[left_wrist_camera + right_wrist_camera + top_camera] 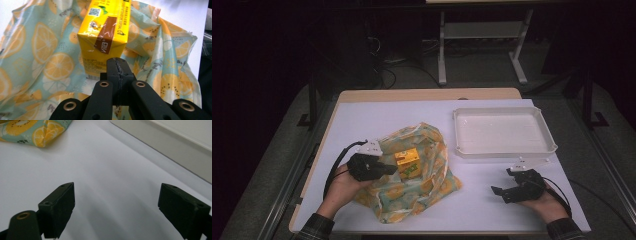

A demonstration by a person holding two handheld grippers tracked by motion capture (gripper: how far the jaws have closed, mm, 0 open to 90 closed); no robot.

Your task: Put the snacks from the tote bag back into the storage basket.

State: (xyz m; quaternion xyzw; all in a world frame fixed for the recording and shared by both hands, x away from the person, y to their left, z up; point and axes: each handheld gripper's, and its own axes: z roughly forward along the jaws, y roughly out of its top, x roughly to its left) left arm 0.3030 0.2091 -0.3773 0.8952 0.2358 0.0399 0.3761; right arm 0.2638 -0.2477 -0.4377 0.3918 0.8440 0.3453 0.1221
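Your left gripper (117, 65) has its jaws pressed fully together with nothing between them, and its tip sits right at the near bottom end of the yellow lemon-tea carton (103, 37); whether it actually touches the carton you cannot tell from here. In the high view that same left gripper (388, 170) points toward the right, with the carton (407, 162) just beyond its tip. The carton lies on the lemon-print fabric bag (30, 57), which spreads out under and all around your left gripper.

Seen from your left gripper, the carton's long axis runs straight away from you, with a slight lean to the right. Its folded end, with the brown label, faces the gripper; the far end runs out of the top of the frame. In the high view the carton sits slightly askew.

Your right gripper (117, 207) rests over bare white desk (100, 170), jaws spread wide and holding nothing. The bag's corner (37, 132) lies well ahead to its left, the white tray (180, 142) ahead to its right.
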